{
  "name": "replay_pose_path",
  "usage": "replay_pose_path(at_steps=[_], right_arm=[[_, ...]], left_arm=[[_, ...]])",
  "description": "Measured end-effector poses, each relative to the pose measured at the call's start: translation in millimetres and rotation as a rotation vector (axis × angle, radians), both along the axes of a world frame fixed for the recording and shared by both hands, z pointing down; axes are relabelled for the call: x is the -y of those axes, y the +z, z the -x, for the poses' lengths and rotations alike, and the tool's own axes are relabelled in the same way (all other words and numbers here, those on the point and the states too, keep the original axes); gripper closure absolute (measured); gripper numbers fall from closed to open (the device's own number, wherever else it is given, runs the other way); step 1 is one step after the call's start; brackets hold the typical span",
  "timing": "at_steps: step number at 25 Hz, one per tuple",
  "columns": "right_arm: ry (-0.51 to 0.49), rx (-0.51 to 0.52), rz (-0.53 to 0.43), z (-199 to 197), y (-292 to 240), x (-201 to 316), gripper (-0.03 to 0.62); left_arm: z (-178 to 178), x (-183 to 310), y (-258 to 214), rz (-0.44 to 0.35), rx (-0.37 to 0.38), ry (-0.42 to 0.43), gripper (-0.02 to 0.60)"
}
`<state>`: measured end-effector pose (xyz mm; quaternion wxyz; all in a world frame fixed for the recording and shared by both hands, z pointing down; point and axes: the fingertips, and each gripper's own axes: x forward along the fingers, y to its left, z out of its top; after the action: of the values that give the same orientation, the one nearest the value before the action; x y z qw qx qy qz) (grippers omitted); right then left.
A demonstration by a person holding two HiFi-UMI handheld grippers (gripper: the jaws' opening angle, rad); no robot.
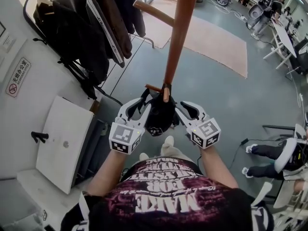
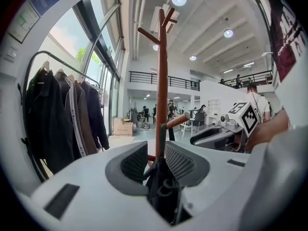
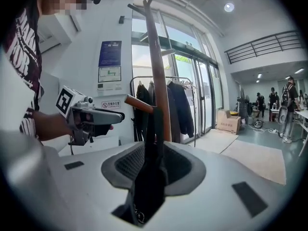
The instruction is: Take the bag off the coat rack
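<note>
- The left gripper (image 2: 156, 160) and the right gripper (image 3: 155, 150) are both clenched on the black bag (image 1: 160, 115), one from each side.
- The bag hangs against the coat rack (image 1: 175, 42), its strap (image 3: 153, 124) seemingly over a low peg (image 1: 153, 87). Lifting it clear remains.

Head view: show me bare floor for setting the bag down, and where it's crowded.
Free: the grey floor right of the coat rack, bordered by the beige rug and a person's legs. A narrower strip lies between rack and clothes rail. Crowded: left, by the white cabinet, and around the black bag.
</note>
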<state>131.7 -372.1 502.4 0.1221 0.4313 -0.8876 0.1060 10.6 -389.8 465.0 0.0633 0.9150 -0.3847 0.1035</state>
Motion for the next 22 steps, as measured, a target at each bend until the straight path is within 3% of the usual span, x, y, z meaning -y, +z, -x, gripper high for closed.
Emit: replay_pose_path(at_steps=[11, 17, 22], right_arm=[[-0.055, -0.011, 0.069, 11.6, 37.9, 31.8, 0.471], [-0.068, 0.007, 0.073, 18.9, 42.1, 43.3, 0.475], [-0.059, 0.003, 0.072, 24.9, 47.0, 49.8, 0.500]], left_arm=[[-46.9, 30.5, 51.6, 0.082, 0.052, 0.057, 0.465], [-59.6, 42.5, 61.8, 0.075, 0.076, 0.048, 0.465], [-64.2, 51.0, 62.4, 0.045, 0.094, 0.011, 0.524]])
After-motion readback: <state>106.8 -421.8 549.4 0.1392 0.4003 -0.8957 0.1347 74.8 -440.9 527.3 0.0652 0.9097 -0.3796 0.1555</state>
